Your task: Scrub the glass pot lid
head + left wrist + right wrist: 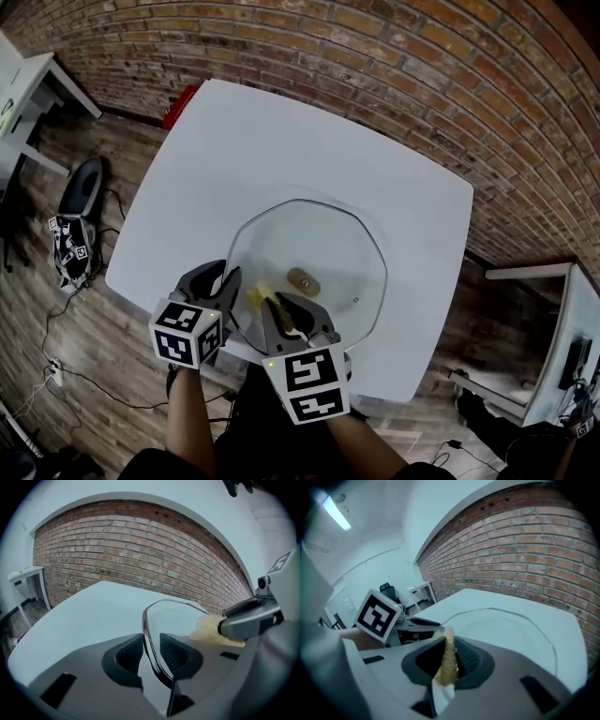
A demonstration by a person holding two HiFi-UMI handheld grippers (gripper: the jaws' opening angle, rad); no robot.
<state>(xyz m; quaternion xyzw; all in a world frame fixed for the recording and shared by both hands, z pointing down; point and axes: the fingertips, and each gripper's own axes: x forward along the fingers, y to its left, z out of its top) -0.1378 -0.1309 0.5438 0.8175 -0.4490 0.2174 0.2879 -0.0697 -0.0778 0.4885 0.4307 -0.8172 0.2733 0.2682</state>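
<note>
The glass pot lid (319, 239) lies on the white table (281, 141), its brown knob (303, 279) near the middle. My left gripper (228, 283) is shut on the lid's near-left rim. In the left gripper view the dark rim (146, 634) runs between the two pads, which press on it. My right gripper (281, 311) is shut on a yellow scrub sponge (257, 298), which rests on the glass just right of the left gripper. In the right gripper view the sponge (447, 660) stands upright between the jaws, with the lid (511, 630) beyond.
A brick wall runs behind the table. A red object (178, 105) sits at the table's far left corner. On the wooden floor at left lie a marker-covered device (70, 248) and cables. White furniture stands at the left (28, 84) and right (562, 328).
</note>
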